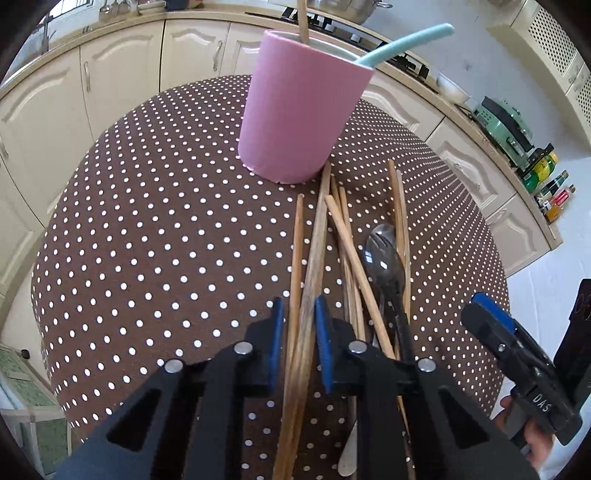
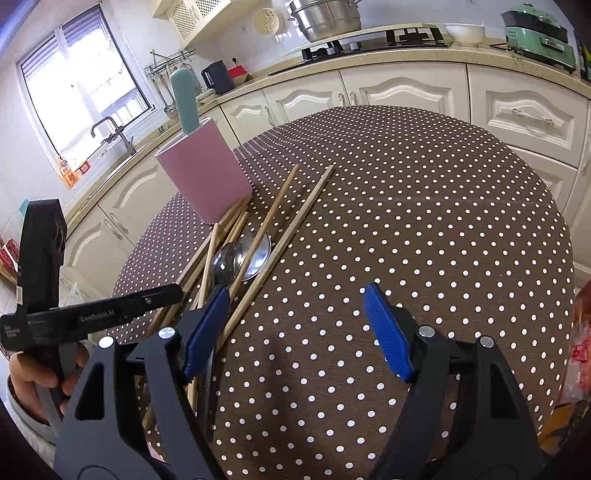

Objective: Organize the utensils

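A pink cup (image 1: 299, 110) (image 2: 207, 173) stands on the dotted brown tablecloth (image 1: 166, 240) and holds a teal handle (image 1: 406, 42) and a wooden stick (image 1: 303, 18). In front of it lie several wooden chopsticks (image 1: 347, 236) (image 2: 295, 218) across metal spoons (image 1: 382, 254) (image 2: 255, 254). My left gripper (image 1: 299, 317) is shut on two chopsticks, a thin pale one and a thicker dark one, low over the cloth. My right gripper (image 2: 295, 295) hangs open to the right of the pile with only cloth between its pads; one of its fingers (image 1: 491, 317) shows in the left wrist view.
A white spoon handle (image 1: 349, 458) pokes out under the pile. Cream cabinets (image 2: 406, 92) and a counter with a hob, pot and green appliance (image 2: 539, 33) ring the round table. An orange-red bag (image 2: 580, 350) sits at the table's right edge.
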`<state>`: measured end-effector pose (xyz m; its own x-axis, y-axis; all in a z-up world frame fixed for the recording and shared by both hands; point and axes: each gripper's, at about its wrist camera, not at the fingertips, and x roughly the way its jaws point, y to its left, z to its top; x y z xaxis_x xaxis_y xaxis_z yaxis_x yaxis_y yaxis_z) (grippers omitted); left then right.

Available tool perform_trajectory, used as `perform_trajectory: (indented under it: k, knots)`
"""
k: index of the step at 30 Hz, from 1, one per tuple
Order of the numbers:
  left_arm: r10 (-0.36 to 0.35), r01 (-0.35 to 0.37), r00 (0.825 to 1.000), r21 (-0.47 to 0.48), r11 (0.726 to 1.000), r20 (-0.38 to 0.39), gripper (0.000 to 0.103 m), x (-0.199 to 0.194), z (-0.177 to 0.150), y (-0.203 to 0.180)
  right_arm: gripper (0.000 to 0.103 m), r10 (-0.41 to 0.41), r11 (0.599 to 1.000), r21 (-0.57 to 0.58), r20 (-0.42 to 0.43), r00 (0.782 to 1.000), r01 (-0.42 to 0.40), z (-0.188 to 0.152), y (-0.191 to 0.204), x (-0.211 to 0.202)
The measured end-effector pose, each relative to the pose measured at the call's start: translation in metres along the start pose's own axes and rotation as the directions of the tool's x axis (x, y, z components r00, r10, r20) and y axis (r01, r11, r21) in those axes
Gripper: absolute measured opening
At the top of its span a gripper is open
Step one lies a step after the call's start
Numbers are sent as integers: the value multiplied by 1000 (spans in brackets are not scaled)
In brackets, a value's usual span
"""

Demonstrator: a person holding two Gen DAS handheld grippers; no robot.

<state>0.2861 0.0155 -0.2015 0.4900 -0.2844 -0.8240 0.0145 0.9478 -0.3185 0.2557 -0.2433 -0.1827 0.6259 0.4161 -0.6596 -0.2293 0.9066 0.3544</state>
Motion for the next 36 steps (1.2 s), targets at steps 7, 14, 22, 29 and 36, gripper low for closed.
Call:
perform_trajectory:
  k: [7, 14, 22, 29, 36]
  knots:
    - [-8, 8, 1000, -21, 1000, -16, 17, -2, 3, 10, 74, 8, 1000, 0, -13, 1000, -8, 1, -1, 0]
    - [36, -36, 998, -5, 999, -41, 17, -2, 13, 13, 74, 11, 1000, -19, -25, 1000, -12, 6, 3, 1]
    - [-30, 30, 998, -5, 1000, -49, 8, -12, 2, 14, 74, -6, 999, -51, -50, 999, 4, 13, 9, 7]
    - [-35, 34, 999, -21, 999, -15, 6, -32, -26, 28, 74, -9, 997, -71, -67, 998, 4, 17, 16, 11]
    - [-10, 12, 1000, -95, 995, 27, 6, -53, -45, 58, 74, -22, 996, -92, -78, 997, 15, 23, 27, 17]
